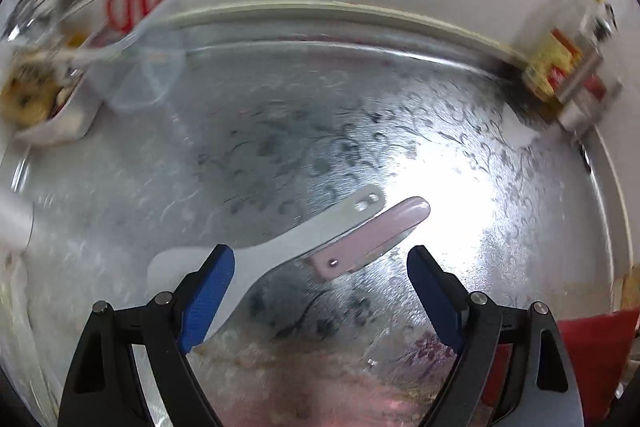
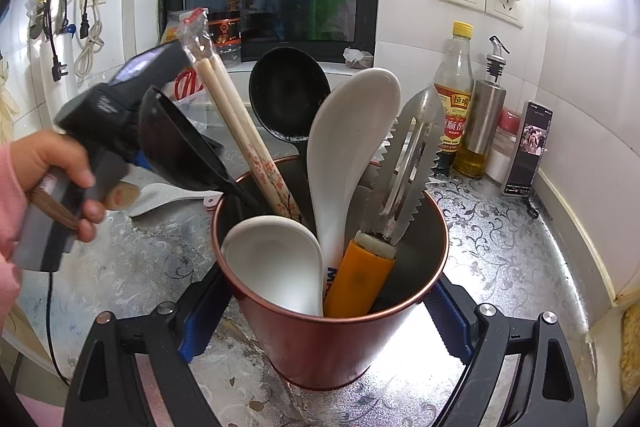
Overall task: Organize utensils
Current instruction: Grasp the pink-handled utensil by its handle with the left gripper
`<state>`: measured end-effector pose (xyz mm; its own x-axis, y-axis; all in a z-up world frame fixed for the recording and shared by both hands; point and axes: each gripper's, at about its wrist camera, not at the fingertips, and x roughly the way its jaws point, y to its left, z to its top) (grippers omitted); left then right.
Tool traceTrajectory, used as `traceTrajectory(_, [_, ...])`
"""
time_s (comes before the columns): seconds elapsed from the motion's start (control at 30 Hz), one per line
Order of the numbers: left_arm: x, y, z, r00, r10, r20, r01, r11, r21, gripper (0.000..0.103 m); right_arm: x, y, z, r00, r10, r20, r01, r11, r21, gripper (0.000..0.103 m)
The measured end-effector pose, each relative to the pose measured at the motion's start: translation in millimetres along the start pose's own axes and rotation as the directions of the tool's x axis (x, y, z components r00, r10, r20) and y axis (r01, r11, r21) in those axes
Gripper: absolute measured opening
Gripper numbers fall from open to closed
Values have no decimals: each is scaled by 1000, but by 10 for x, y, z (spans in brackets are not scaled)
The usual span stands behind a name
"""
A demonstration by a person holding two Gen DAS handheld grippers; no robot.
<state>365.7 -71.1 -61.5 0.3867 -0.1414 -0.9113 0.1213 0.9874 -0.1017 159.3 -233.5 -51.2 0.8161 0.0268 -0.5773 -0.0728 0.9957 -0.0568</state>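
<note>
A white rice paddle (image 1: 304, 233) lies flat on the silver patterned counter (image 1: 280, 147), with a pink folded utensil (image 1: 380, 231) across its handle. My left gripper (image 1: 320, 253) hangs open just above them, one blue pad on each side. In the right wrist view my right gripper (image 2: 326, 307) is shut on a red utensil cup (image 2: 332, 347). The cup holds wrapped chopsticks (image 2: 240, 131), two black ladles (image 2: 288, 95), two white spoons (image 2: 348, 139) and an orange-handled toothed scraper (image 2: 404, 179). A hand (image 2: 52, 167) holds the left gripper's body at the left.
A soy sauce bottle (image 2: 454, 99), a steel oil dispenser (image 2: 486, 115) and a propped phone (image 2: 528, 147) stand at the back right against the tiled wall. A white container (image 1: 60, 123) sits at the counter's left. The dark window is behind.
</note>
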Motion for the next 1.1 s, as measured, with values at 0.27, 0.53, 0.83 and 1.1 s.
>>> traceTrajectory(0.27, [172, -333, 120, 1000, -4, 1, 4, 992, 128, 78, -5, 17, 6, 1000, -1, -3, 1, 1000, -10, 91])
traceTrajectory(0.53, [291, -568, 118, 999, -38, -21, 41, 981, 192, 44, -11, 11, 6, 1000, -2, -4, 2, 1000, -7, 91])
traceTrajectory(0.83, [433, -650, 66, 999, -18, -31, 24, 975, 223, 27, -13, 8, 7, 1000, -1, -5, 1, 1000, -7, 91])
traceTrajectory(1.1, [351, -473, 34, 1000, -28, -11, 30, 978, 208, 25, -14, 9, 8, 1000, -1, -5, 1, 1000, -7, 91])
